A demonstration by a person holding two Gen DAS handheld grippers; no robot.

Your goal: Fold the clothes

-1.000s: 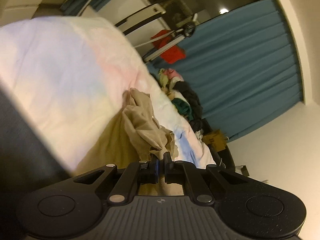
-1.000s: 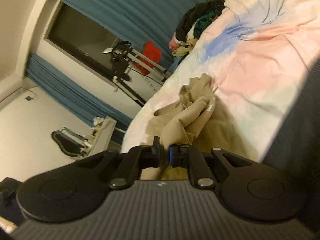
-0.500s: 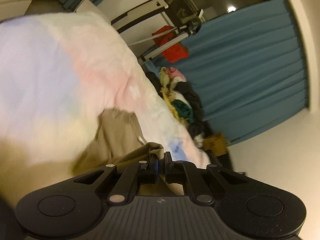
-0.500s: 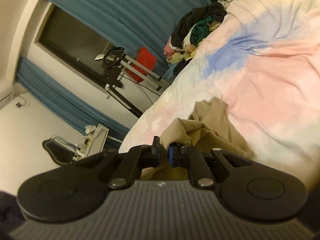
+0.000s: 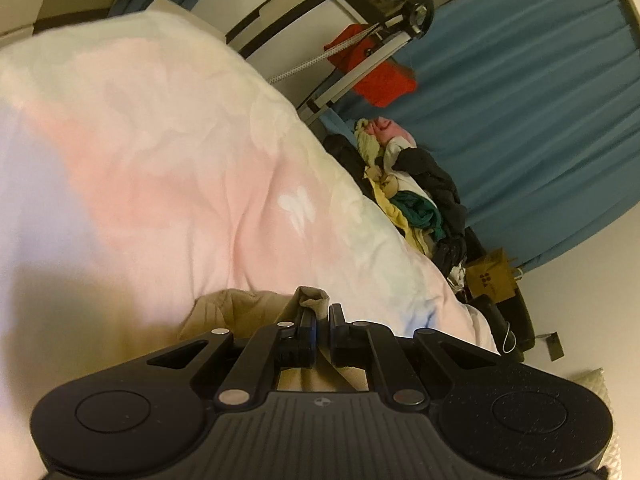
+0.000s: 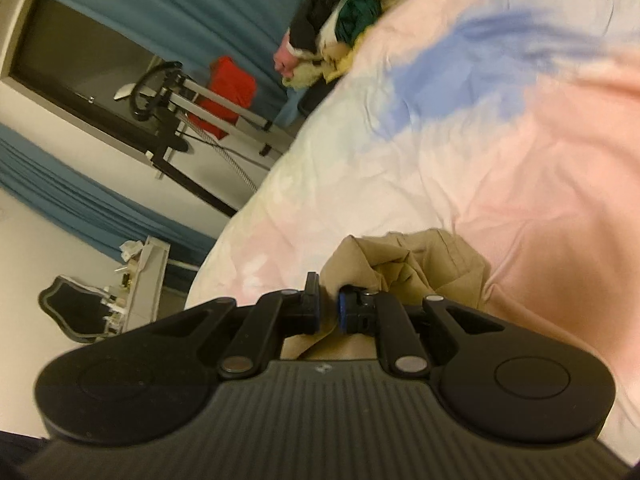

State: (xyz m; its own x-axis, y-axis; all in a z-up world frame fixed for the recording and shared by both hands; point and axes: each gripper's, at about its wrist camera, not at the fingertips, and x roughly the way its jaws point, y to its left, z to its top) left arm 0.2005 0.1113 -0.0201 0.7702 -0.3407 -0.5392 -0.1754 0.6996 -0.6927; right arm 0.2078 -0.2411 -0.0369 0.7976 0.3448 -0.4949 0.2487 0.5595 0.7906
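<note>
Both claws stay pinched nearly shut on the tan garment [image 6: 416, 268]: the left claw [image 5: 322, 320] grips a bunched edge, the right claw [image 6: 329, 308] another. Since a second ago the cloth has been dragged across the pastel bed [image 5: 180, 152] toward the cameras, likely stretching it flat for folding.

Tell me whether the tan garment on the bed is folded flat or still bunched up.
Bunched up. The tan garment lies in loose crumpled folds on the pastel bedcover, pinched in both the right claw and the left claw.
</note>
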